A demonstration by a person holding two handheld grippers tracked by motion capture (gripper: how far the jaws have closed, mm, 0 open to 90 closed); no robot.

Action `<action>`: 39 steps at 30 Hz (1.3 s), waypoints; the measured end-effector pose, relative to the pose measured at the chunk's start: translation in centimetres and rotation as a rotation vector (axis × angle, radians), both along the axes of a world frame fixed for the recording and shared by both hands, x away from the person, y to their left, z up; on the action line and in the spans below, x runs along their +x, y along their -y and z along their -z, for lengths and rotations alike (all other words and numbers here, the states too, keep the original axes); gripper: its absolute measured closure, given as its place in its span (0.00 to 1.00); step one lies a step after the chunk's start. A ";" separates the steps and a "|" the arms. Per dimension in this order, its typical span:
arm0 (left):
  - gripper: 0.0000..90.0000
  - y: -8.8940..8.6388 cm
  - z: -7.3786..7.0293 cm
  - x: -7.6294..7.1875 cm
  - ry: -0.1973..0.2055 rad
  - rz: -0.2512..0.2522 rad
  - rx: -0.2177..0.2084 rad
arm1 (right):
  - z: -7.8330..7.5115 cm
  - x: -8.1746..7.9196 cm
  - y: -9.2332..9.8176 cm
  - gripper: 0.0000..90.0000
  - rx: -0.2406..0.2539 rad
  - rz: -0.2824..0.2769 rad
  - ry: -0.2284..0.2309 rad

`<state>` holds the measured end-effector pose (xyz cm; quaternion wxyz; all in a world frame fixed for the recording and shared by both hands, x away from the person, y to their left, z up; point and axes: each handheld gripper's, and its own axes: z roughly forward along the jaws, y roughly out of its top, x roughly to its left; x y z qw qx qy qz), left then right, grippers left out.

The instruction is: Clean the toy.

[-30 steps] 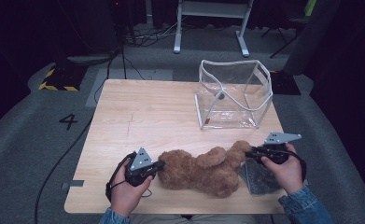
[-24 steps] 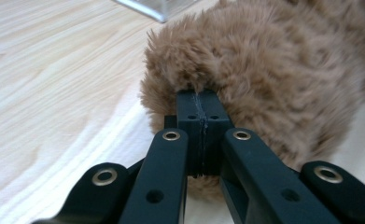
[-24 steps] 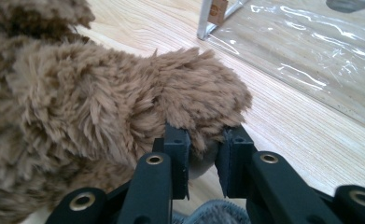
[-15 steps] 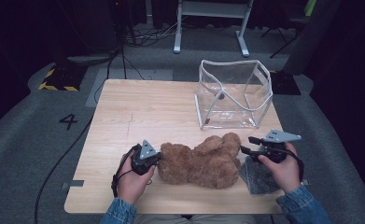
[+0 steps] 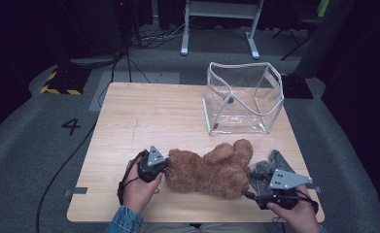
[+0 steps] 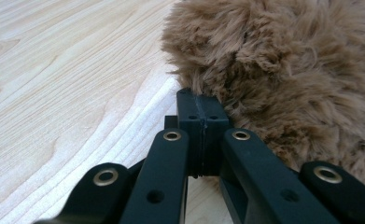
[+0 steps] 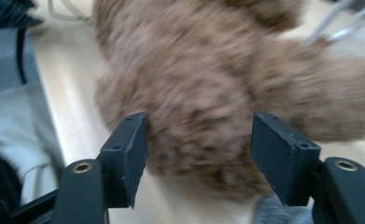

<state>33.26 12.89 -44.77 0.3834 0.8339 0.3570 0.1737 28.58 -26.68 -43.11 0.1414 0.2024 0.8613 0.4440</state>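
Observation:
A brown plush teddy bear [image 5: 207, 167] lies on its side on the wooden table [image 5: 168, 111], near the front edge. My left gripper [image 5: 162, 167] is at the bear's left end. In the left gripper view its jaws [image 6: 202, 100] are pressed together, with their tips in the fur [image 6: 287, 70]. My right gripper [image 5: 250, 195] is at the front right and points left at the bear. Its jaws [image 7: 199, 154] have just been opening and stand wide apart. The blurred fur [image 7: 203, 93] lies between and beyond the pads, which do not press on it.
A clear plastic bag with white trim [image 5: 243, 99] stands open at the back right of the table. A grey knitted piece [image 5: 265, 170] lies by the bear's right end, just above my right hand. Cables run over the floor to the left.
My right gripper has let go of the bear's right end, opened, and drawn back to the front right corner. The bear, bunched up half a second ago, now lies flat. The left gripper has hardly moved.

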 end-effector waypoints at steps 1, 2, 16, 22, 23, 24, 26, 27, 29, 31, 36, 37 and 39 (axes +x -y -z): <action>1.00 0.0 0.0 0.0 0.005 -0.005 -0.002 | 0.3 0.1 -0.4 0.44 -0.015 -0.014 -0.003; 0.99 -0.1 0.0 -0.1 -0.001 -0.005 -0.001 | 0.6 0.3 -0.7 0.47 -0.026 -0.026 0.004; 0.47 -2.4 -0.9 -4.2 0.040 -0.025 -0.067 | -1.0 1.6 -0.7 0.91 0.045 0.043 0.068; 0.41 -0.3 -1.0 -4.5 0.034 0.087 -0.064 | -1.5 3.2 -1.3 0.91 0.076 0.090 0.077; 0.40 0.0 -0.9 -4.5 0.027 0.101 -0.057 | -1.7 3.5 -1.4 0.91 0.080 0.097 0.076; 0.40 0.3 -0.7 -4.4 0.023 0.105 -0.055 | -1.8 3.8 -1.5 0.90 0.083 0.101 0.074; 0.40 0.8 -0.4 -3.9 0.018 0.108 -0.039 | -1.9 4.5 -1.7 0.89 0.083 0.103 0.080; 0.40 0.8 -0.4 -3.9 0.018 0.108 -0.039 | -1.9 4.5 -1.7 0.89 0.083 0.103 0.080; 0.45 1.3 0.0 -3.1 0.018 0.089 -0.005 | -2.1 5.4 -2.0 0.80 0.109 0.125 0.094; 0.61 1.3 -0.1 -2.6 0.009 0.064 0.017 | -2.3 5.8 -1.9 0.64 0.121 0.149 0.125; 0.85 0.9 -0.1 -1.9 0.008 0.080 0.029 | -2.2 5.5 -0.6 0.44 0.090 0.122 0.133; 0.89 0.9 -0.1 -1.9 0.008 0.080 0.029 | -2.2 5.5 -0.6 0.44 0.090 0.122 0.133; 0.93 1.2 -0.1 -1.9 0.010 0.079 0.058 | -1.1 5.5 -0.2 0.37 0.040 0.078 0.090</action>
